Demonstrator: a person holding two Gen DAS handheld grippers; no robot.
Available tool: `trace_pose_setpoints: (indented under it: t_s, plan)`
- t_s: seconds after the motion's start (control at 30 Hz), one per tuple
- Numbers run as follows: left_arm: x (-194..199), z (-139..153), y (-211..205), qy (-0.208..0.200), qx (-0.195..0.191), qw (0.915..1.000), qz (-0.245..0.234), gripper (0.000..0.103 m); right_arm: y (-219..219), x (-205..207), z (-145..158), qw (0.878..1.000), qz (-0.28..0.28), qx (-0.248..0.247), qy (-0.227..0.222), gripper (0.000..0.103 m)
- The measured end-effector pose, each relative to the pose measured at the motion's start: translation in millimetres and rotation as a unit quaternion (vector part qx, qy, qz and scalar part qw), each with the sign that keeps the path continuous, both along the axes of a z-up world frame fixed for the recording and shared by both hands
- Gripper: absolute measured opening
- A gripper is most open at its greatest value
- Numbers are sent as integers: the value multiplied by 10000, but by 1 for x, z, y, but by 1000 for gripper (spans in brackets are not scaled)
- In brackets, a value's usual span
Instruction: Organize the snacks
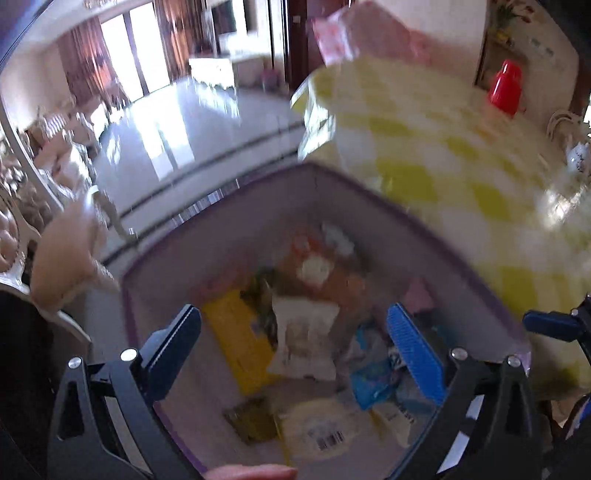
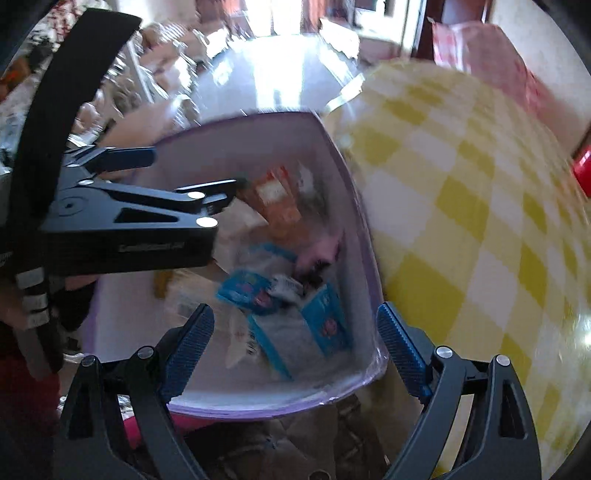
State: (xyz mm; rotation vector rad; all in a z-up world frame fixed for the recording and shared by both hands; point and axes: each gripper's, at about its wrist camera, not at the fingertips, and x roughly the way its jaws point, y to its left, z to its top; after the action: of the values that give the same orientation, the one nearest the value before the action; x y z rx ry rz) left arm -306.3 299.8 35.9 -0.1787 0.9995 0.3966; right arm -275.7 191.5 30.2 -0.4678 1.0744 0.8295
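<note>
A clear storage bin with a purple rim [image 1: 354,186] [image 2: 354,206] stands beside a round table. It holds several snack packs: a yellow pack [image 1: 236,339], a white pack [image 1: 303,332], an orange pack [image 1: 325,273] [image 2: 277,203] and blue packs [image 1: 373,380] [image 2: 325,321]. My left gripper [image 1: 295,347] is open and empty above the bin. My right gripper [image 2: 295,343] is open and empty above the bin's near rim. The left gripper also shows in the right wrist view [image 2: 207,184], over the bin at the left.
The table has a yellow and white check cloth [image 1: 461,155] [image 2: 480,221]. A red cup [image 1: 506,86] stands on it at the far side. A pink bag [image 1: 354,33] [image 2: 491,62] lies beyond the table. Shiny floor [image 1: 192,147] and chairs [image 1: 55,155] are at the left.
</note>
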Motion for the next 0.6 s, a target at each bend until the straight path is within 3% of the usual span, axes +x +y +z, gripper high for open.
trace_pose_setpoints:
  t_s: [0.2, 0.6]
  plan:
    - [2, -15, 11, 150, -296, 9994, 123, 101, 3, 1, -8, 9996, -63, -259, -93, 87]
    - [5, -20, 16, 148, -362, 9990, 195, 101, 7, -3, 0, 9999, 82, 18, -151, 87]
